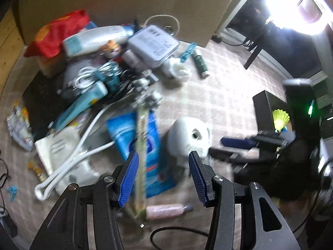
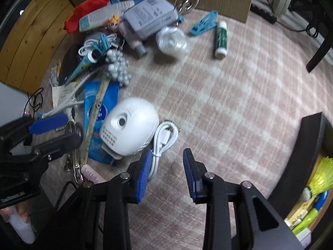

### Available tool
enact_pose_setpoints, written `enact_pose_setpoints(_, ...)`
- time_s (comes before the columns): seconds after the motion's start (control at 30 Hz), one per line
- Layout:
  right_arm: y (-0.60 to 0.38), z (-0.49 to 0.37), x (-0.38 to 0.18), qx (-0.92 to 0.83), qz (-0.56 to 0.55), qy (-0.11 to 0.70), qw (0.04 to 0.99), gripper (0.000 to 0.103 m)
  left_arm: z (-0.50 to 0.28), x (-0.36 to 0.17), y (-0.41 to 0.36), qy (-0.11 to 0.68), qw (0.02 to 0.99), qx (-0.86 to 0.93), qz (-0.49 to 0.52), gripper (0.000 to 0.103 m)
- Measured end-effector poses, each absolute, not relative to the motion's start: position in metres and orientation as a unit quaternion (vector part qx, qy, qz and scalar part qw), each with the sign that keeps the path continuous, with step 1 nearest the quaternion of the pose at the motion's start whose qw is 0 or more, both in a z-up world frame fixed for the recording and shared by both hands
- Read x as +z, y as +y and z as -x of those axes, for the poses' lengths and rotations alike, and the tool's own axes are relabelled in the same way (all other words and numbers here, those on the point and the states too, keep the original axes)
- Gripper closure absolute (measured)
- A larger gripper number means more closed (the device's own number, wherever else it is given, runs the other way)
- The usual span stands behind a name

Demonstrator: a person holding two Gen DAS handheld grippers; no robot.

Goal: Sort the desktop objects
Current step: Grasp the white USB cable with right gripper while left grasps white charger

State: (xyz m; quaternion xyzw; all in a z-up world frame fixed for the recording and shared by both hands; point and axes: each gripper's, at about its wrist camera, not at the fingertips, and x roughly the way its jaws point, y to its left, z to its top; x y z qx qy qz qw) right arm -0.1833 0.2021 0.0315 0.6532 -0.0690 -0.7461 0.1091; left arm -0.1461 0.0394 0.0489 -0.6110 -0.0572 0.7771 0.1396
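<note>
A smooth round white plastic gadget point(image 2: 130, 130) lies on the checked surface point(image 2: 229, 104), just ahead and left of the right gripper point(image 2: 166, 173), whose ribbed blue fingers are spread with nothing between them. A thin white cable point(image 2: 164, 139) is coiled beside it. The left gripper point(image 1: 164, 179) is spread too. The pile point(image 1: 100, 66) behind looks blurry.

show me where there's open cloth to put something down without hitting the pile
The widest bare stretch of checked cloth lies between the white domed device and the black box, running up to the green-and-white tube. The right gripper hangs open over its near edge. Left of the device it is crowded: blue packet, cables, ruler.
</note>
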Motion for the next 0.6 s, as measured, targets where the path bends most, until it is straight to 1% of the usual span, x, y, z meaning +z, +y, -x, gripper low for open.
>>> enact_pose_setpoints(0.27, 0.195, 0.178, 0.017, -0.755, -0.643, -0.077, 0.102, 0.072, 0.170, 0.033, 0.062, -0.049, 0.150, 0.759, 0.632, 0.056)
enact_pose_setpoints(0.33, 0.194, 0.177, 0.018, -0.761, -0.637, -0.071, 0.100, 0.072, 0.171, 0.030, 0.063, -0.048, 0.152, 0.755, 0.636, 0.054)
enact_pose_setpoints(0.4, 0.193, 0.175, 0.018, -0.763, -0.635, -0.067, 0.100, 0.073, 0.172, 0.030, 0.062, -0.052, 0.156, 0.752, 0.639, 0.054)
enact_pose_setpoints(0.5, 0.193, 0.171, 0.016, -0.752, -0.643, -0.094, 0.114, 0.073, 0.174, 0.030, 0.062, -0.053, 0.156, 0.751, 0.640, 0.054)
enact_pose_setpoints(0.6, 0.183, 0.165, 0.019, -0.767, -0.630, -0.057, 0.110, 0.077, 0.175, 0.028, 0.067, -0.054, 0.162, 0.745, 0.645, 0.053)
